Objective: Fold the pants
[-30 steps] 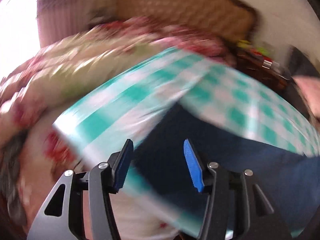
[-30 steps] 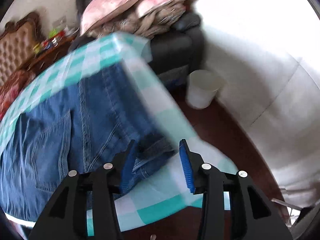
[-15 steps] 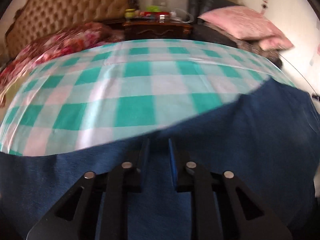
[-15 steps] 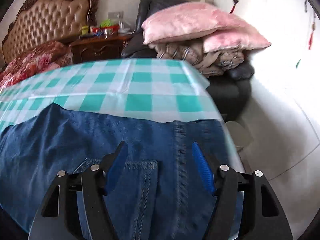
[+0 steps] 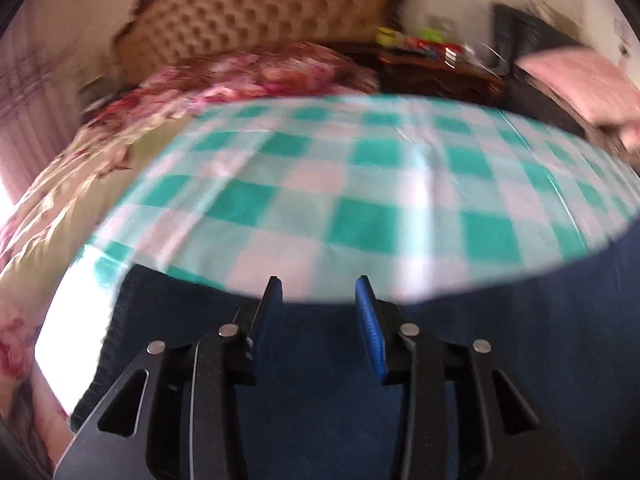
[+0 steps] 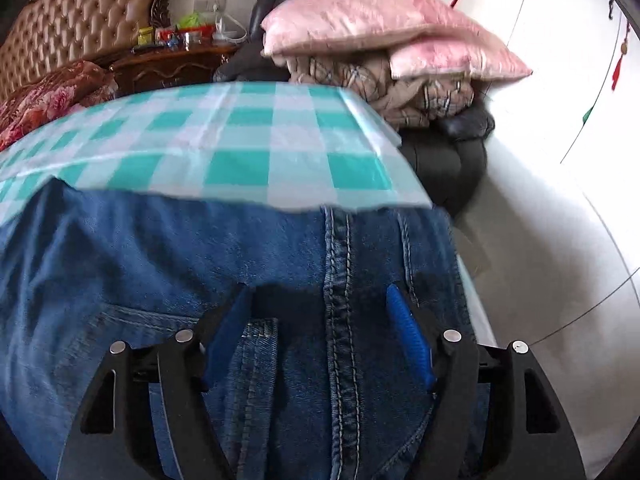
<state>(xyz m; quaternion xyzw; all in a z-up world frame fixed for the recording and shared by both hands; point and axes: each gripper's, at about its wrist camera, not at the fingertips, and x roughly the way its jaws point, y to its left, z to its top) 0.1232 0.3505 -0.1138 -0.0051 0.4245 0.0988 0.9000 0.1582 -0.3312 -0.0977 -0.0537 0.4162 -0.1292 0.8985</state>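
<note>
Both tools spread, pinching nothing. Left tool (image 5: pixel 318 300) over jeans (image 5: pixel 320 380) near edge; right tool (image 6: pixel 320 316) over jeans seam. Jeans flat on checked worktop (image 6: pixel 260 140).

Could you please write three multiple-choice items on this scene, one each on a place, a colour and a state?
1. Where do the blue denim jeans lie?
A. on the checked tablecloth
B. on the floor
C. on the pink pillows

2. Which colours make up the checked tablecloth?
A. red and black
B. green and white
C. yellow and blue

3. How does the right gripper stand?
A. shut on the jeans
B. open over the jeans
C. out of view

Answers:
1 A, the denim is spread flat on the cloth, near its front edge.
2 B, green and white squares alternate.
3 B, its blue pads stand wide apart with the seam between them; the left gripper is open too.
</note>
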